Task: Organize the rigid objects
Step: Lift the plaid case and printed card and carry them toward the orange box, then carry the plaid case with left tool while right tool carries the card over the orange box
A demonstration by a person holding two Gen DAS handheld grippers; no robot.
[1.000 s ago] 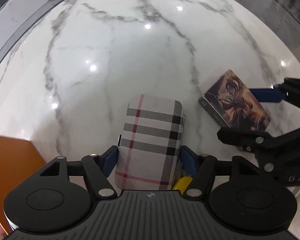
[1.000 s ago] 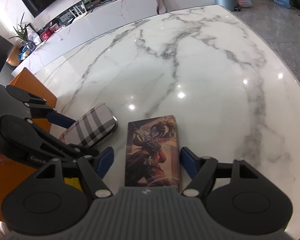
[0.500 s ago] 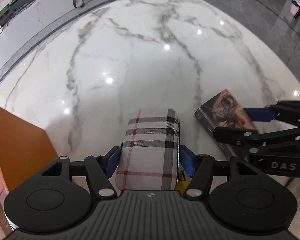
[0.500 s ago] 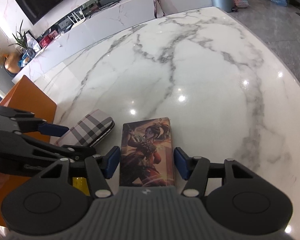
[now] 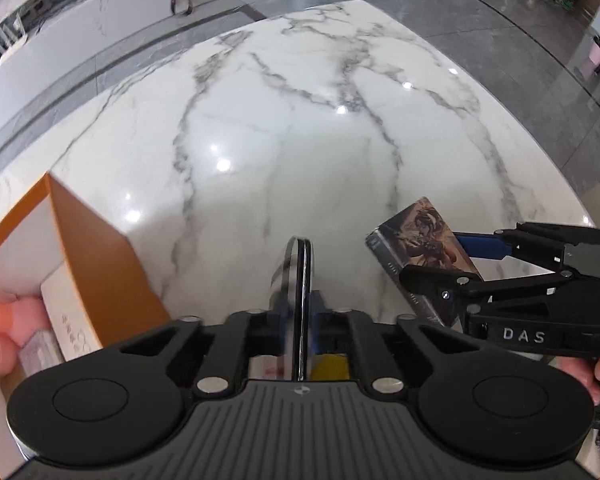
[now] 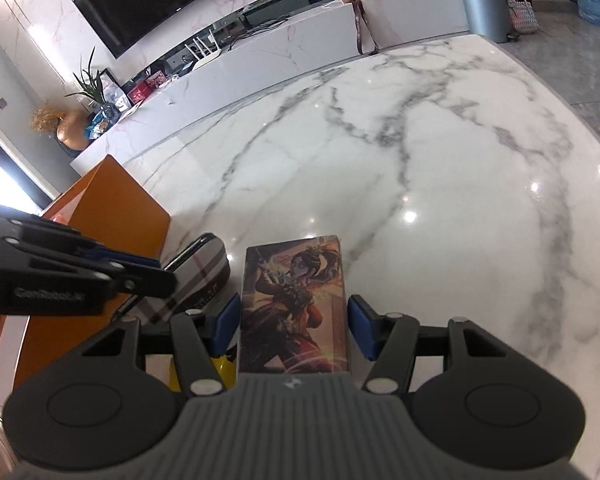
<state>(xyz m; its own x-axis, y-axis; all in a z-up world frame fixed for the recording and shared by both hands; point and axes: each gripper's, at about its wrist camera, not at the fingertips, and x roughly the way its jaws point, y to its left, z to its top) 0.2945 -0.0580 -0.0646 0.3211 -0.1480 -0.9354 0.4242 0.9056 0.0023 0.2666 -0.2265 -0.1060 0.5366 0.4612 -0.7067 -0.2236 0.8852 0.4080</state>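
Plaid case (image 5: 298, 280), seen edge-on, sits clamped in our left hand-held gripper (image 5: 300, 320), lifted clear of the marble desk (image 5: 300, 152). We judge the pick done; next it must travel to the orange box (image 5: 100, 256) at nine o'clock, clearing its near wall. Open desk lies toward twelve.

From the right wrist, the picture box (image 6: 294, 304) lies flat between the pads of our right hand-held gripper (image 6: 294, 322), which seem to touch its sides. The left hand-held gripper crowds nine o'clock; the desk edge curves at three.
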